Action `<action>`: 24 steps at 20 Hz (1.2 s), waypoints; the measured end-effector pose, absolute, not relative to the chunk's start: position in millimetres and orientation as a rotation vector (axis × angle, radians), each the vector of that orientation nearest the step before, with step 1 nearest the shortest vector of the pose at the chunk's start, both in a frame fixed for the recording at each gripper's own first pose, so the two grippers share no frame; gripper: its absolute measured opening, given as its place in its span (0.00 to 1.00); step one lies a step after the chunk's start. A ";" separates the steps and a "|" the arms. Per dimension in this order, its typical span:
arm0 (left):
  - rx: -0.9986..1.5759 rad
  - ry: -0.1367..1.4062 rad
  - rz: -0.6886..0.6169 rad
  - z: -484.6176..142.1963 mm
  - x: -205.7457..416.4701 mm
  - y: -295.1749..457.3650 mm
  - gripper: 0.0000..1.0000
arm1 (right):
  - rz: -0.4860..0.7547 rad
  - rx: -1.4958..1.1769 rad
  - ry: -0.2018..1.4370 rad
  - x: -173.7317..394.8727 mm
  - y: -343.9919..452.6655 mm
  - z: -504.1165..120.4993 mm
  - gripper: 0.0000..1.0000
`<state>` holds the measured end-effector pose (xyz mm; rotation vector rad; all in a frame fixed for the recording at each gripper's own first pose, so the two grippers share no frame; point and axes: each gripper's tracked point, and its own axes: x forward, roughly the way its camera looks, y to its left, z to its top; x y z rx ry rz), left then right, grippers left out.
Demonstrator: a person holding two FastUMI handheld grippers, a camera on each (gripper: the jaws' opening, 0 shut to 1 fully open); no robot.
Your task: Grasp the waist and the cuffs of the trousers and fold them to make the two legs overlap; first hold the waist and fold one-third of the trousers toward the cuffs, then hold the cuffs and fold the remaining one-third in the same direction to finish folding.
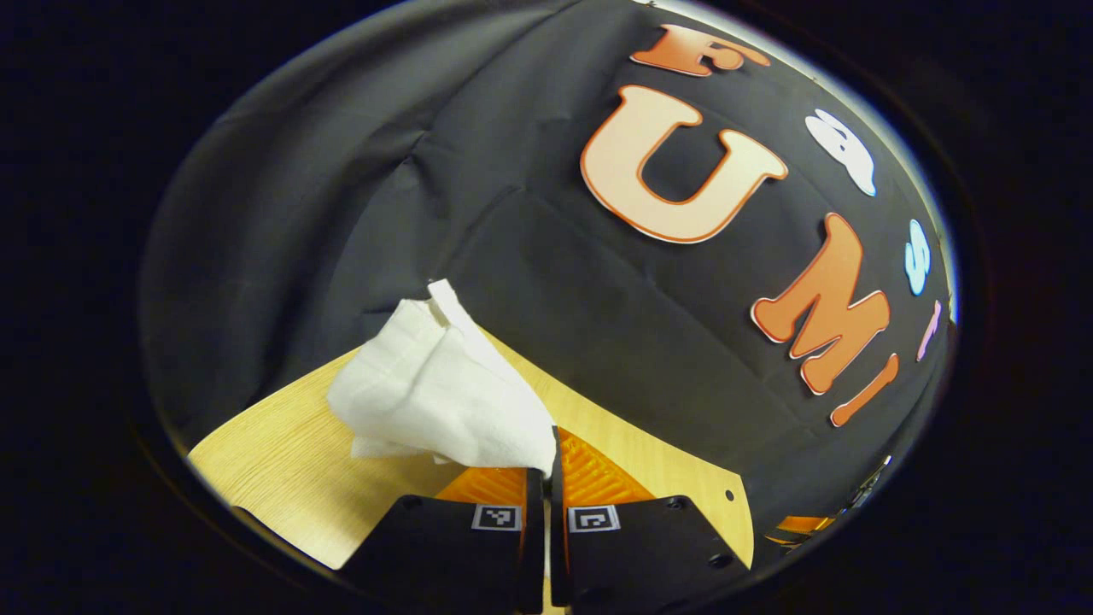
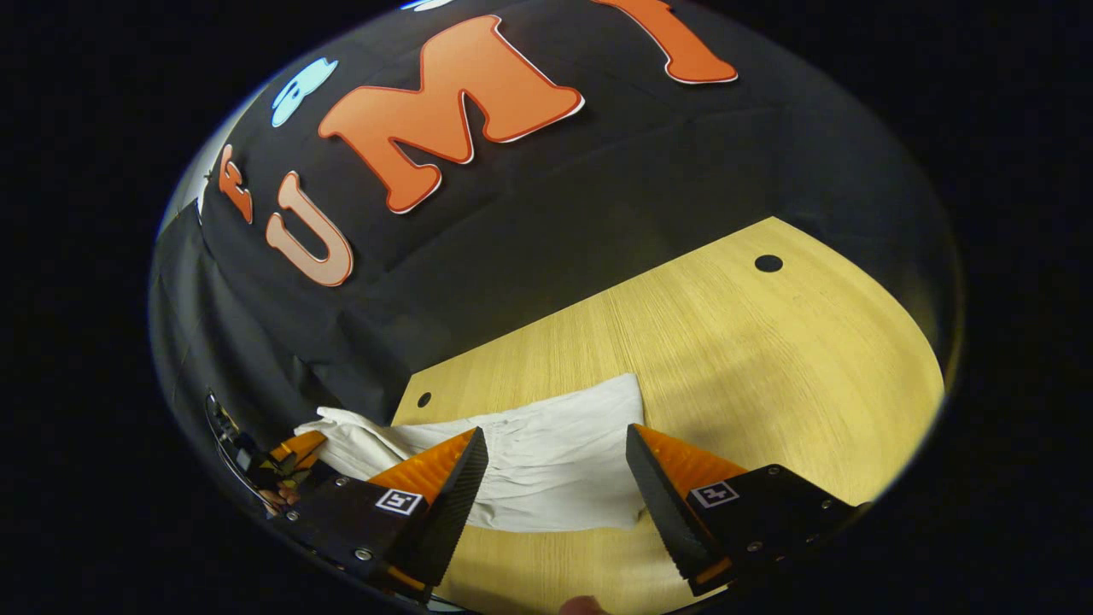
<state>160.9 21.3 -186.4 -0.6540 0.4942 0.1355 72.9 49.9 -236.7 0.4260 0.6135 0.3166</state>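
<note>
White trousers hang bunched from my left gripper, which is shut on one end of the cloth and holds it above the wooden table. In the right gripper view the trousers lie creased on the table, with their straight end just beyond the fingertips. My right gripper stands open over that end, one finger on each side, gripping nothing. At the far left the cloth rises toward the left gripper, partly hidden at the view's edge.
The table's back edge meets the black cloth wall. Two small dark holes sit near the table's far corners. Bare wood stretches right of the trousers. A bit of the right gripper shows at the lower right of the left gripper view.
</note>
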 end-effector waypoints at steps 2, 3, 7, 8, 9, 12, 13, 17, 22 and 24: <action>-0.618 0.487 0.122 -174.3 167.9 4.3 0.05 | 0.287 0.392 0.614 75.5 35.3 -243.5 0.98; -0.599 0.481 0.109 -167.8 173.0 -5.3 0.05 | 0.282 0.391 0.610 75.2 29.5 -242.6 0.98; -0.500 0.467 0.065 -147.0 189.2 -43.2 0.05 | 0.264 0.410 0.593 74.9 7.5 -241.1 0.98; -0.474 0.466 0.052 -142.7 189.2 -52.7 0.06 | 0.264 0.414 0.590 74.3 3.0 -240.7 0.98; -0.446 0.464 0.039 -139.8 191.9 -62.4 0.06 | 0.259 0.414 0.590 73.8 -2.3 -241.6 0.98; -0.379 0.462 -0.033 -129.2 200.3 -103.9 0.05 | 0.252 0.415 0.586 71.1 -17.8 -242.8 0.98; -0.358 0.459 -0.063 -126.0 202.7 -119.5 0.06 | 0.252 0.415 0.584 70.4 -22.1 -242.9 0.98; -0.335 0.459 -0.233 -116.0 208.2 -194.1 0.06 | 0.242 0.426 0.582 68.3 -40.7 -244.1 0.98; -0.204 0.527 -0.383 -139.8 204.8 -278.7 0.06 | 0.226 0.440 0.586 64.8 -63.7 -250.3 0.98; -0.175 0.566 -0.452 -154.4 201.2 -317.7 0.08 | 0.216 0.448 0.586 63.5 -74.8 -253.6 0.98</action>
